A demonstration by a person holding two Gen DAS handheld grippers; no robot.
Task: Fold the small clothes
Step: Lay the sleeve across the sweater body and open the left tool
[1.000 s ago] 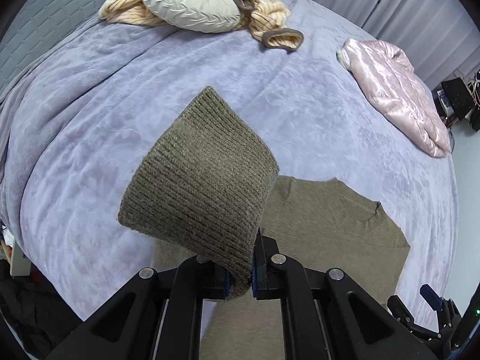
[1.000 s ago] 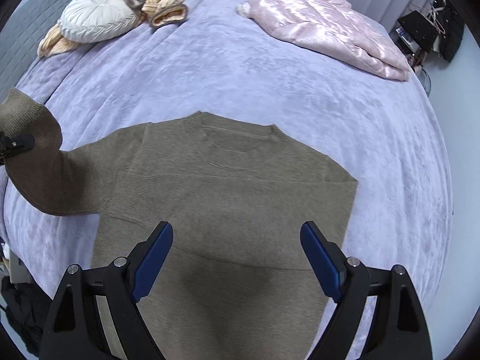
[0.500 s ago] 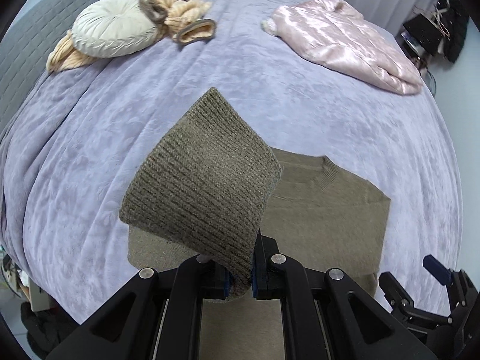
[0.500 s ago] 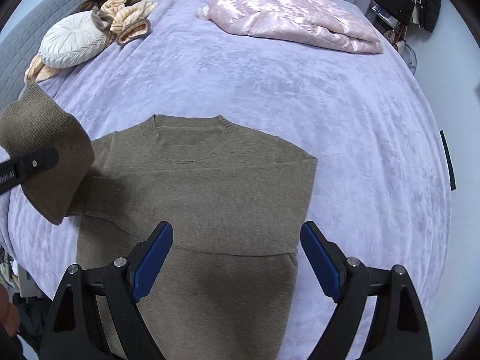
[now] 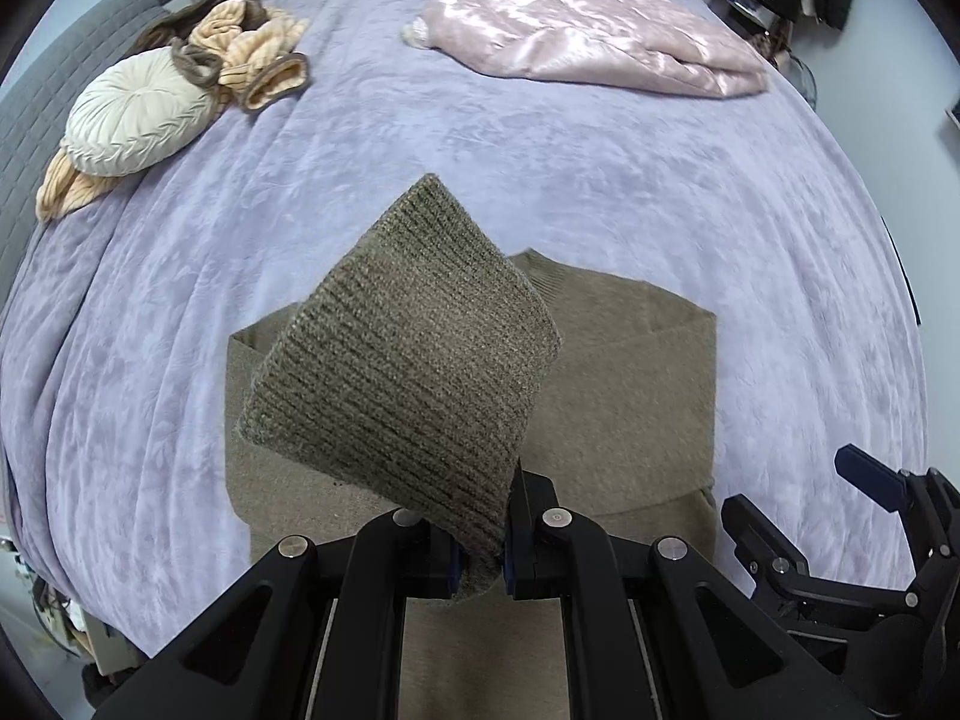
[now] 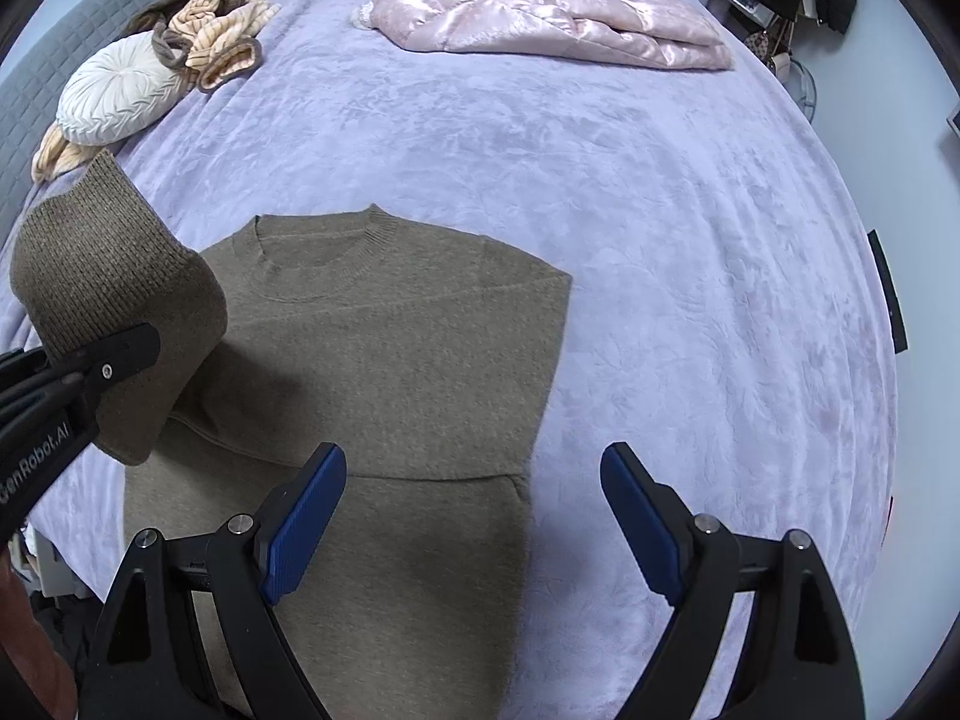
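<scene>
Left wrist: close above sweater (image 5: 630,396), facing the headboard.
Right wrist: just rightward, same heading.
Shared: sweater, bed (image 6: 660,192), cushion (image 6: 117,90).

We see our left gripper (image 5: 480,558) clamped on the ribbed cuff (image 5: 402,372) of the olive-brown knit sweater (image 5: 624,408), lifted above its flat body on the lilac velvet bedspread (image 5: 540,144); our right gripper (image 5: 864,516) sits at four o'clock

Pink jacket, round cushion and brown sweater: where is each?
pink jacket (image 6: 552,12), right wrist view, its middle.
round cushion (image 5: 135,114), left wrist view, its centre.
brown sweater (image 6: 390,348), right wrist view, its chest.
</scene>
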